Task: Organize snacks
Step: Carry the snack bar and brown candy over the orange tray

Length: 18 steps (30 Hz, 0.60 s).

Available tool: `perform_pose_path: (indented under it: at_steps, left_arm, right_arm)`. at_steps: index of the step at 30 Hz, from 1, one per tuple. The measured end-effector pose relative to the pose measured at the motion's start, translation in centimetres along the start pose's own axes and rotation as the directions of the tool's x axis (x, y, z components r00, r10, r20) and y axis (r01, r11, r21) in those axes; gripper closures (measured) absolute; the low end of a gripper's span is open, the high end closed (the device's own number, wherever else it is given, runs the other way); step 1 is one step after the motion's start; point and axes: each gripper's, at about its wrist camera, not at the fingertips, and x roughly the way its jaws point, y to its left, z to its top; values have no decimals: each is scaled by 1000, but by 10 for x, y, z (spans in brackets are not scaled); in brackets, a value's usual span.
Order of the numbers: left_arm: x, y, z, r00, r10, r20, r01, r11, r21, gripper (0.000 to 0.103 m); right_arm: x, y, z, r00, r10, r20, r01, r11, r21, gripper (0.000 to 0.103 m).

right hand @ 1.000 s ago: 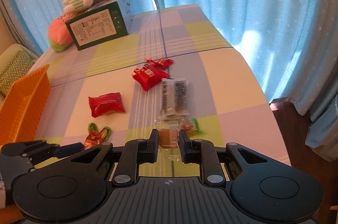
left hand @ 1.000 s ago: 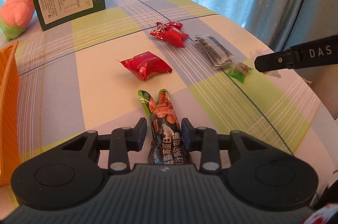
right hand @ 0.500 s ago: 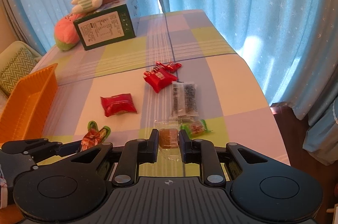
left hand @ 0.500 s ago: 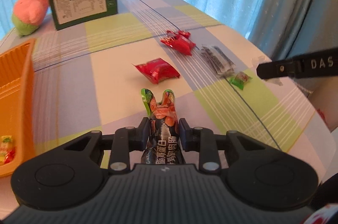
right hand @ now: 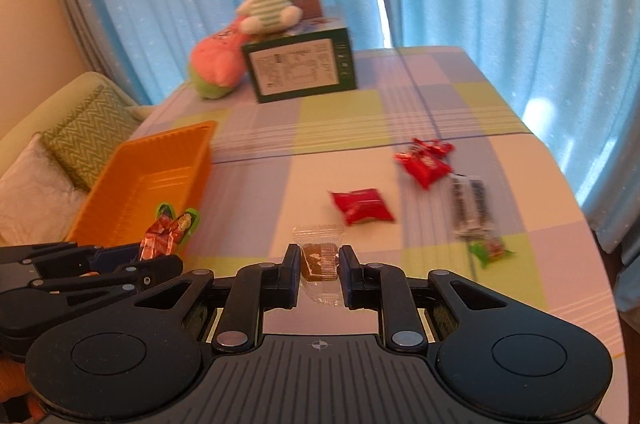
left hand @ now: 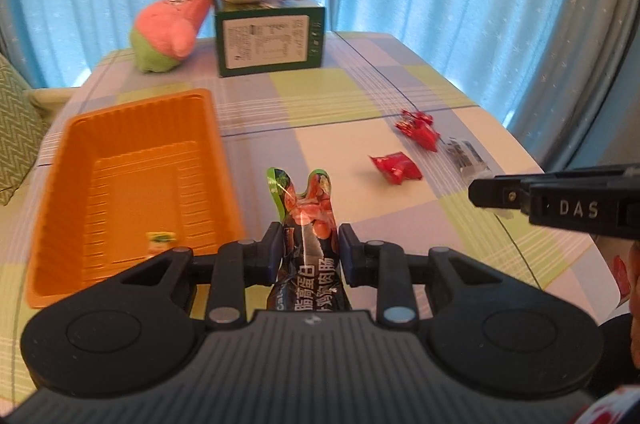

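Sausage packet (left hand: 307, 224) clamped upright-ish between the pads of the left gripper (left hand: 306, 253), long axis running away from the camera, notched green-and-red end pointing far; its near end is hidden under the gripper body. Jaws have just been closing on it.

Orange basket (left hand: 60, 184) lies left of and slightly beyond that packet, long side running near to far, open top facing up. One small yellow-green sweet (left hand: 160, 238) sits near its front wall. Left hand is the nearer one to the basket.

Right gripper (right hand: 320, 266) pinched tight on a clear-wrapped brown sweet (right hand: 319, 260); basket is far left of it, past the left gripper.

Still on the tablecloth (left hand: 340, 128), right side: red packet (left hand: 396, 167), red wrappers (left hand: 418, 128), dark sachets (left hand: 464, 156). Green sweet (right hand: 490, 250) shows in the right view only.

Motion blur softens labels; the basket's near corner is cut off by the gripper.
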Motion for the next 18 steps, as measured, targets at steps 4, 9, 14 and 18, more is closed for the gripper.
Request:
perform_pose_path:
  at_steps: [4,9,14,18]
  left_arm:
    - [-22,25,0,999,31,16,-31,999,-21,77]
    - [-42,57,-3,997,69,28,-67,996,-66,77]
    - [-55,85,-9,994,107,29,-103,990,-101,77]
    - [-62,102,-12,991,126,33,-122,985,-121,77]
  right_arm:
    - [3,36,0,999,34,9,-34,999,-41,83]
    - [11,75,-1,997,78,1,-77,993,-88,83]
    - [20,101,-1,994,106,-12,-107,986,-125,83]
    - [26,119,-1,992,126,-18,-127,981,-145,83]
